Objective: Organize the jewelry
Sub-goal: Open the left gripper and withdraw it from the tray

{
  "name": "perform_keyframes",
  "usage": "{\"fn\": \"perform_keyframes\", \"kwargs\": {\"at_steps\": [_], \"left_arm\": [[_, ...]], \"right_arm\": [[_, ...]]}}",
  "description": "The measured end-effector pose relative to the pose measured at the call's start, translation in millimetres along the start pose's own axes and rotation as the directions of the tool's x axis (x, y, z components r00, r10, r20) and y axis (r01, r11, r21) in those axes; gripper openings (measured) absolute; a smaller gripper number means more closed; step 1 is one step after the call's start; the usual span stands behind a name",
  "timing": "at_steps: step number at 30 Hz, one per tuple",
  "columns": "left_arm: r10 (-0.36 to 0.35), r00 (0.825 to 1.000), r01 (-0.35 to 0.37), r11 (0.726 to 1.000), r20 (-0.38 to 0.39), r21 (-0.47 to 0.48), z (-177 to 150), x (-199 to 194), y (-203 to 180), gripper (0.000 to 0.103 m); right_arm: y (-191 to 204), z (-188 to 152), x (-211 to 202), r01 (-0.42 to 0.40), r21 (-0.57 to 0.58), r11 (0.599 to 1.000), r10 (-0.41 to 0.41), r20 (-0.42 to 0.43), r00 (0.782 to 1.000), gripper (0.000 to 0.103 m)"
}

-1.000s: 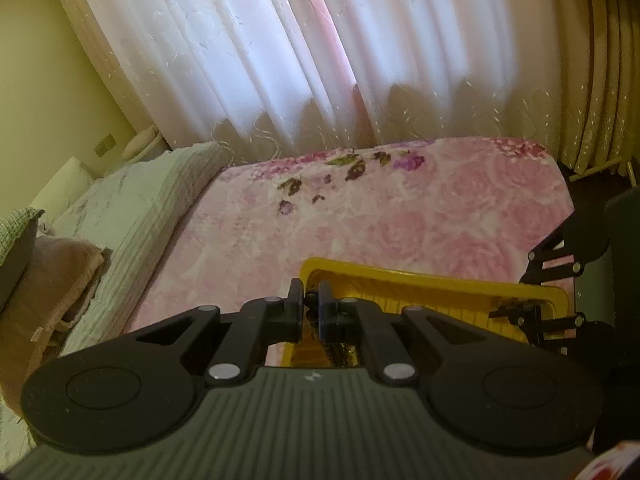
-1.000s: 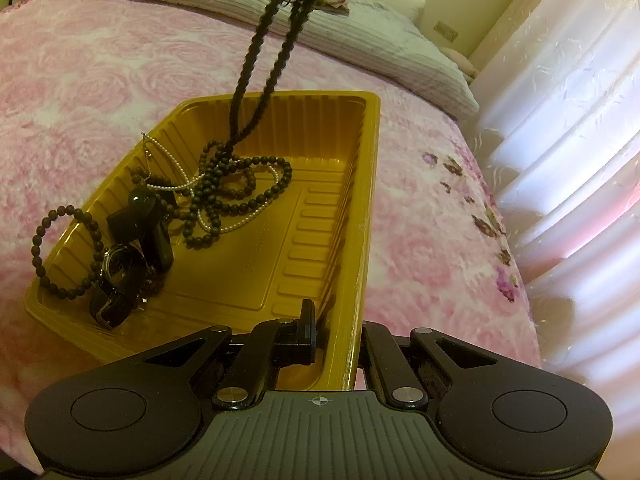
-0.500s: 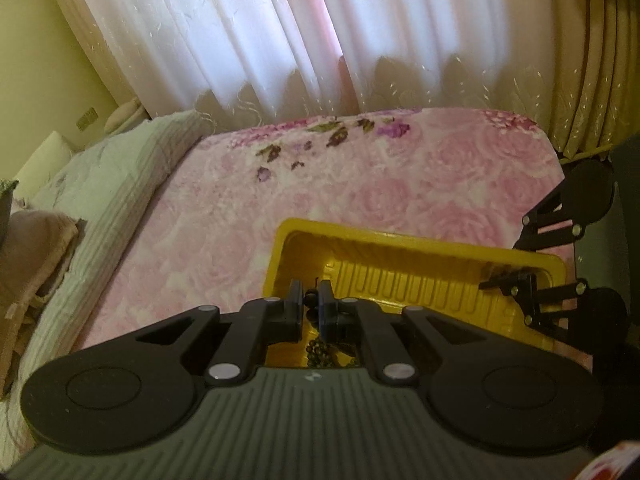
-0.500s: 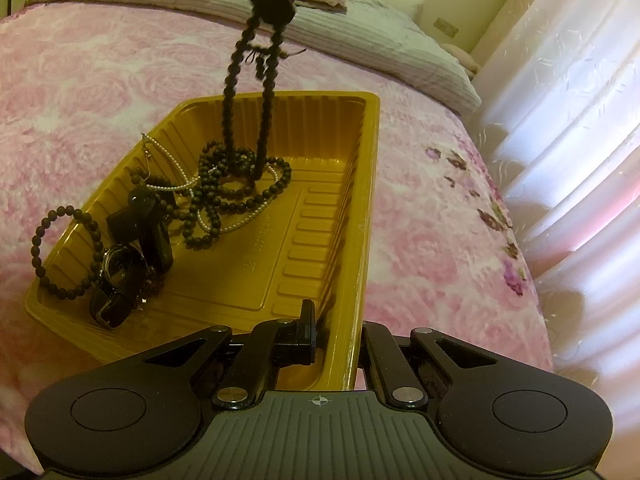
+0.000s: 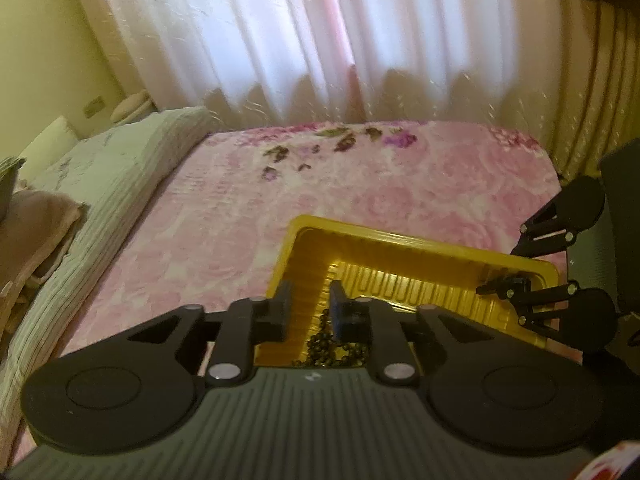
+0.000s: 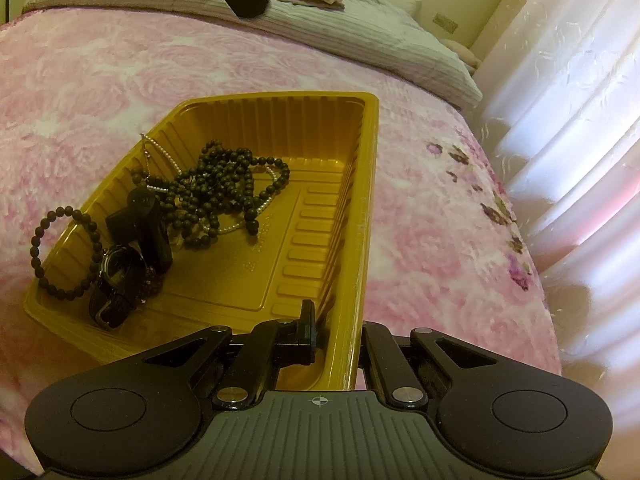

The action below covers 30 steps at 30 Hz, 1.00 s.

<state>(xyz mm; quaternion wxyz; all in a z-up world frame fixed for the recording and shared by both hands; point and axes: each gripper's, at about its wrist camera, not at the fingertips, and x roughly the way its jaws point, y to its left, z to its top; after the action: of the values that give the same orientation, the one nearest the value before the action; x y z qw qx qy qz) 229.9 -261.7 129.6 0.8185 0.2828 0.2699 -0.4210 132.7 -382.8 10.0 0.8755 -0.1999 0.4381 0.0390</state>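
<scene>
The right tool (image 6: 338,332) sits nearest, its fingers pinching the near rim of the yellow plastic tray (image 6: 368,184) — one finger inside the wall, the other outside it. The tray lies on the bed's pink rose-patterned blanket (image 6: 432,240), toward the curtain-side edge of the bed.

Inside the tray, at its left end, a black wristwatch (image 6: 116,280) lies beside a small dark bead bracelet (image 6: 64,252) that hangs over the tray's left rim onto the blanket. Just beyond them a long dark bead necklace (image 6: 224,188) lies in a loose heap, tangled over a thin pearl strand (image 6: 160,152).

The left tool (image 5: 308,308) hovers over the heap; its jaws have just been opening and now stand spread a little, nothing between them, the dark beads lying free below.

Farther off, striped pillows (image 6: 360,36) line the head of the bed — sheer white curtains (image 5: 320,40) hang behind its far edge.
</scene>
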Motion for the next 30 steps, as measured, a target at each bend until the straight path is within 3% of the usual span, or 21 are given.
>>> {"fn": "perform_keyframes", "kwargs": {"at_steps": [11, 17, 21, 23, 25, 26, 27, 30], "left_arm": [[0.051, 0.998, -0.045, 0.977, 0.024, -0.208, -71.5, -40.5, 26.5, 0.026], [0.123, 0.992, -0.111, 0.936, 0.014, -0.334, -123.0, -66.0, 34.6, 0.028], [0.143, 0.99, -0.127, 0.884, 0.001, -0.449, -159.7, -78.5, 32.3, 0.031], [0.158, 0.987, -0.141, 0.861, -0.005, -0.489, -174.0, -83.9, 27.5, 0.034], [0.176, 0.984, -0.156, 0.841, -0.011, -0.519, -185.4, -89.2, 21.8, 0.035], [0.181, 0.983, -0.16, 0.83, -0.013, -0.534, -191.3, -92.0, 18.9, 0.036], [0.185, 0.983, -0.163, 0.821, -0.015, -0.547, -197.0, -94.8, 16.1, 0.036], [0.195, 0.981, -0.17, 0.794, -0.02, -0.584, -211.8, -101.8, 11.7, 0.038]], "right_arm": [[-34.2, -3.7, 24.8, -0.126, 0.059, 0.99, 0.126, 0.007, 0.992, 0.005], [-55.8, -21.1, 48.8, -0.221, 0.171, 0.96, 0.222, 0.012, 0.975, 0.008], [-63.9, -30.7, 52.4, -0.261, 0.255, 0.931, 0.257, 0.049, 0.965, 0.01], [-70.2, -33.6, 52.0, -0.267, 0.302, 0.915, 0.26, 0.063, 0.963, 0.016], [-76.1, -35.9, 48.6, -0.268, 0.342, 0.901, 0.254, 0.085, 0.963, 0.039], [-78.9, -37.9, 45.6, -0.279, 0.36, 0.89, 0.259, 0.102, 0.96, 0.044], [-81.4, -40.1, 42.0, -0.293, 0.371, 0.881, 0.267, 0.121, 0.956, 0.048], [-84.3, -46.6, 28.8, -0.306, 0.381, 0.872, 0.265, 0.157, 0.951, 0.048]]}}
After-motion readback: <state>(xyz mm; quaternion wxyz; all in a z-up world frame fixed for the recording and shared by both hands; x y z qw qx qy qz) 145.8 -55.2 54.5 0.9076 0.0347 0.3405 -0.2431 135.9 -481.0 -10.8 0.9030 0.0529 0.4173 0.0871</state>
